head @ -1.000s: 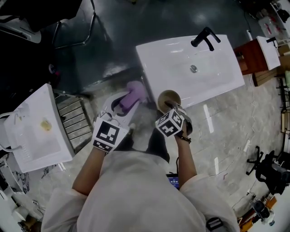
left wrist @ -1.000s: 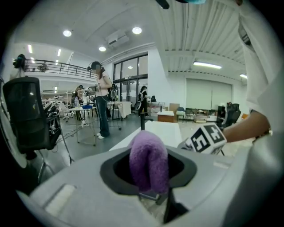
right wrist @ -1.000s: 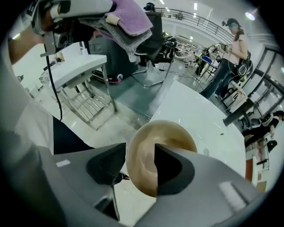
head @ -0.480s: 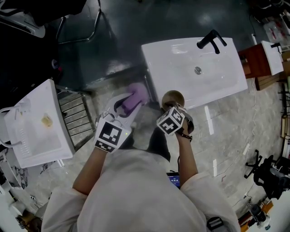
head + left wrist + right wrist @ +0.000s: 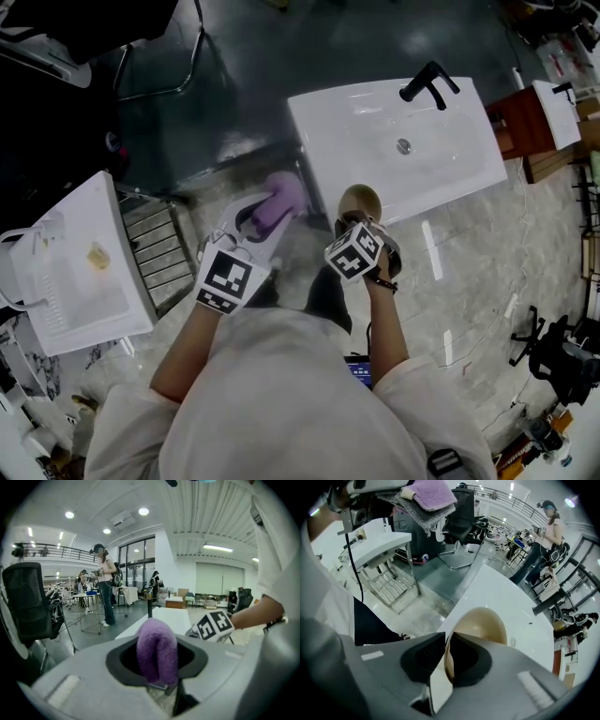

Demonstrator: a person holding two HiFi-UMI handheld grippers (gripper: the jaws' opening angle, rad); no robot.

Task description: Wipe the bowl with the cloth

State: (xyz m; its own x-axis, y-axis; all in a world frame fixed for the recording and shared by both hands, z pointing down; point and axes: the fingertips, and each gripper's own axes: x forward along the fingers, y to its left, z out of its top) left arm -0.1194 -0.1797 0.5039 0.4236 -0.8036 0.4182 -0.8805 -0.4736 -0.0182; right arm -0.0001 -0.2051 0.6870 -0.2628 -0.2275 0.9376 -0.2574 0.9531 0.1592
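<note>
A tan bowl [image 5: 359, 200] sits at the near edge of the white sink basin [image 5: 403, 141]. My right gripper [image 5: 354, 221] reaches onto its near rim. In the right gripper view the bowl [image 5: 483, 623] has its rim between the jaws of the right gripper [image 5: 446, 660], which are closing and pressing on it. My left gripper [image 5: 265, 212] is shut on a purple cloth [image 5: 282, 194], held over the floor left of the sink. The cloth [image 5: 157, 648] sticks out folded from the left gripper [image 5: 157, 679]. It also shows at the top of the right gripper view as the cloth [image 5: 433, 491].
A black faucet [image 5: 427, 82] stands at the sink's far side. A second white basin [image 5: 80, 272] with a metal rack [image 5: 155, 246] is at the left. A wooden cabinet [image 5: 520, 122] is at the right. A black chair [image 5: 30, 602] and people stand behind.
Both grippers keep nearly the same places; the view has shifted slightly. The right gripper stays at the bowl's rim and the left still holds the cloth.
</note>
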